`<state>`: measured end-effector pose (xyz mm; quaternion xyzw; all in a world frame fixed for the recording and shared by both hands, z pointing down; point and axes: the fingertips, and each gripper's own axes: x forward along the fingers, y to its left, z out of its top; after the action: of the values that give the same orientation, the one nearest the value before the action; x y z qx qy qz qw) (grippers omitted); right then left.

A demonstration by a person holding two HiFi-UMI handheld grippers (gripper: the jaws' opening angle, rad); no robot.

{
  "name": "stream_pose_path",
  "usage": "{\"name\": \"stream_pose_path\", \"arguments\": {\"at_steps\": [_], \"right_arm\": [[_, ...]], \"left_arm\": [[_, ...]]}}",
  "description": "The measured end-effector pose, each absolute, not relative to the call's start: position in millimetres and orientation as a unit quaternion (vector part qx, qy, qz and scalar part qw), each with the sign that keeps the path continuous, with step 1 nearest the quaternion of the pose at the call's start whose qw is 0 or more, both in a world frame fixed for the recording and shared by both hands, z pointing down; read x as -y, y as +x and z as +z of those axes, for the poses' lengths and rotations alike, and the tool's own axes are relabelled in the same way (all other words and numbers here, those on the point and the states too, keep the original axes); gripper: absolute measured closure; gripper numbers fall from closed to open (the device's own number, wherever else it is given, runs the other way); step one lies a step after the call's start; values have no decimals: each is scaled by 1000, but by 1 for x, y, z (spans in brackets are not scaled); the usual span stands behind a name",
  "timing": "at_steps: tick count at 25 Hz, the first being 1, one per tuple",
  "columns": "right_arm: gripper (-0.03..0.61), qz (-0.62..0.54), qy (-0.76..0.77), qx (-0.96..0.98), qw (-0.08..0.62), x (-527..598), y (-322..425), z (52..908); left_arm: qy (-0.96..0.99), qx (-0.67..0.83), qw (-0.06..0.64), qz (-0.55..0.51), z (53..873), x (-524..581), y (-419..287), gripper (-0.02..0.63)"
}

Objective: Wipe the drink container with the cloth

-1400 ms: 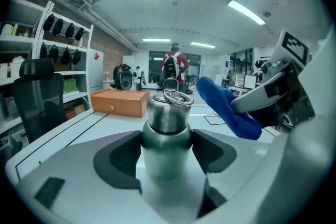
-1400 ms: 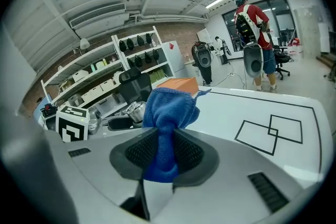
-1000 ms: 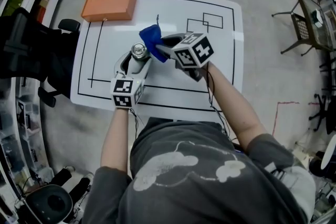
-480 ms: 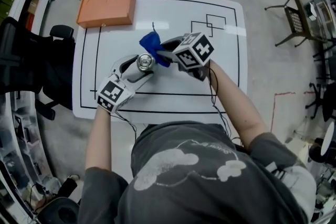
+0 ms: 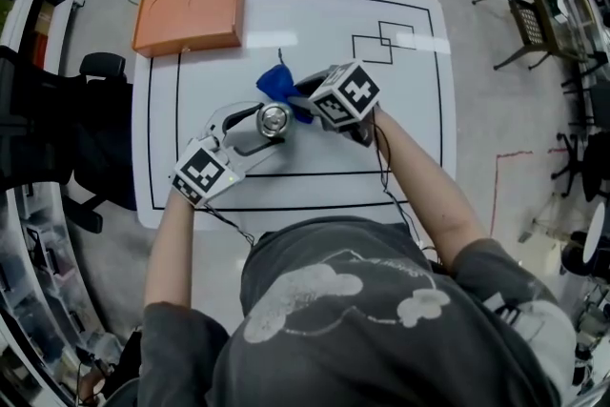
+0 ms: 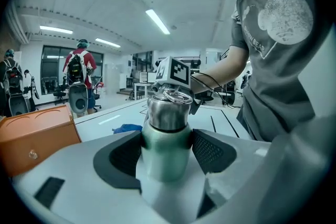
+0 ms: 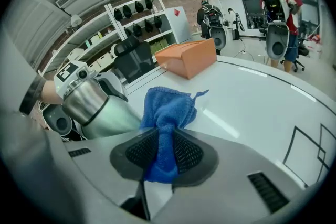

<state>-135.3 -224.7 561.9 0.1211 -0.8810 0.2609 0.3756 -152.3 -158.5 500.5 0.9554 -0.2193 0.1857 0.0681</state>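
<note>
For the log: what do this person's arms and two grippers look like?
The left gripper and right gripper have pale grey bodies and black mesh-textured fingers. The left cube and right cube are white with black square markers. A thin black cable runs along the right forearm. Grey short-sleeved T-shirt with a pale print.

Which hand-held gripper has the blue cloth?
The right hand-held gripper, jaws shut on the blue cloth; the left hand-held gripper clamps the pale green steel-capped bottle.
</note>
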Motion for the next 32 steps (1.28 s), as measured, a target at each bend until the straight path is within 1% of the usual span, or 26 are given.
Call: {"name": "stream_pose_path", "arguments": {"at_steps": [4,8,15,20,26,30,32], "right_arm": [[495,252,121,879,387,224,-135,568],[494,243,129,884,378,225,-134,565],[492,231,152,897,344,220,-116,546],[492,230,161,907,313,213,-93,529],[491,217,156,917,297,202,-63,510],[491,218,150,921,287,193,-51,503],[491,217,149,921,287,189,-44,501]], "left_arm": [[955,219,68,190,500,158,-151,311],[944,253,89,191,503,159,-153,310],[894,399,138,148,506,151,-164,310],[831,515,187,96,506,141,-174,310],[770,603,196,71,492,130,-164,310],[715,661,214,80,491,133,-148,304],[686,691,212,88,491,137,-143,297]]}}
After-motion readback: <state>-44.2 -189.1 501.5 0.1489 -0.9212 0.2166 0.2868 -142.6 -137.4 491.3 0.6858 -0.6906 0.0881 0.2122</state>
